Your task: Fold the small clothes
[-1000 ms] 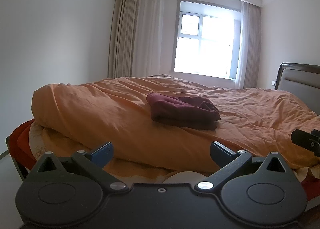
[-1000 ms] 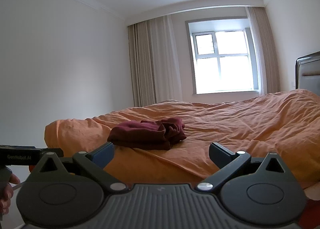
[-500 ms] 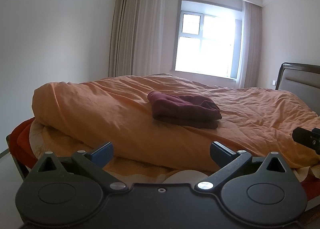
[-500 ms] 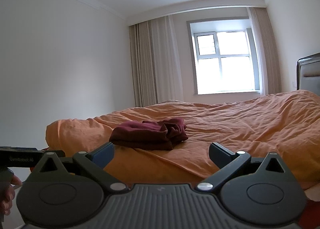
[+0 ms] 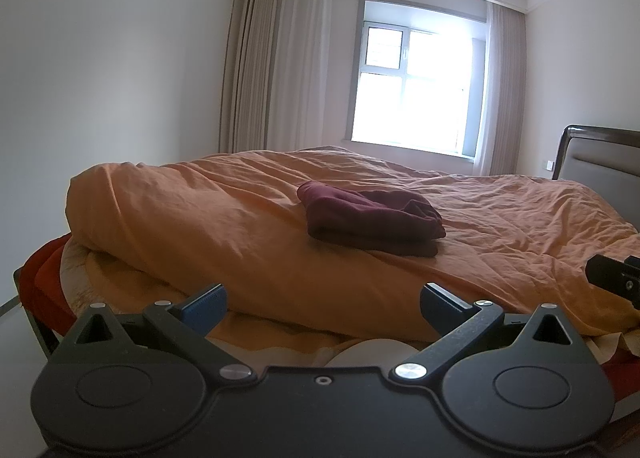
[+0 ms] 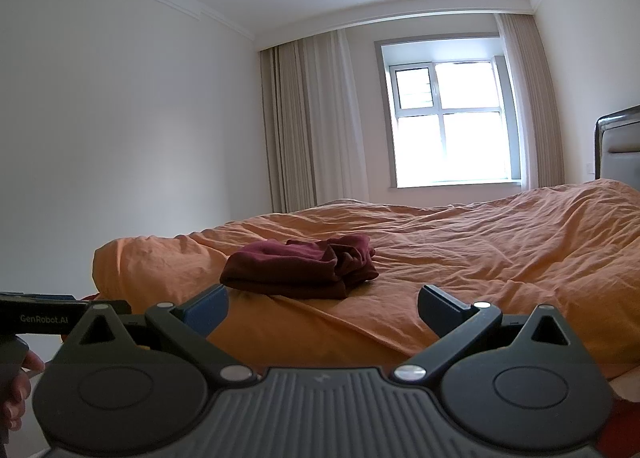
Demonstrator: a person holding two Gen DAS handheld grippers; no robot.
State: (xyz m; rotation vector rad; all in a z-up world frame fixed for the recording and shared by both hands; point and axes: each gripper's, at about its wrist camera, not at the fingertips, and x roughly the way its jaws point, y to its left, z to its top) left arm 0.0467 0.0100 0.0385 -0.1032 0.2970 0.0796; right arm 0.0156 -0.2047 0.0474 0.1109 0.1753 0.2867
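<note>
one dark red garment [image 5: 372, 216] lies folded into a small bundle on the orange duvet [image 5: 224, 226], near the foot end of the bed and well apart from both grippers. i count only one piece of clothing on the duvet; in the right wrist view the same garment [image 6: 300, 266] shows several layers on top of each other.

there are two grippers. the left gripper [image 5: 322, 304] has its two fingers spread wide and holds nothing; only the duvet edge is seen between them. the right gripper [image 6: 322, 304] is also wide apart and empty. each gripper shows two fingers with blue pads.

in the right wrist view one hand [image 6: 18, 390] holds the left gripper's handle at the left edge. behind the bed there is one window [image 6: 448, 122], with curtains [image 6: 316, 126] on its two sides, and one headboard [image 5: 600, 162] on the right.
</note>
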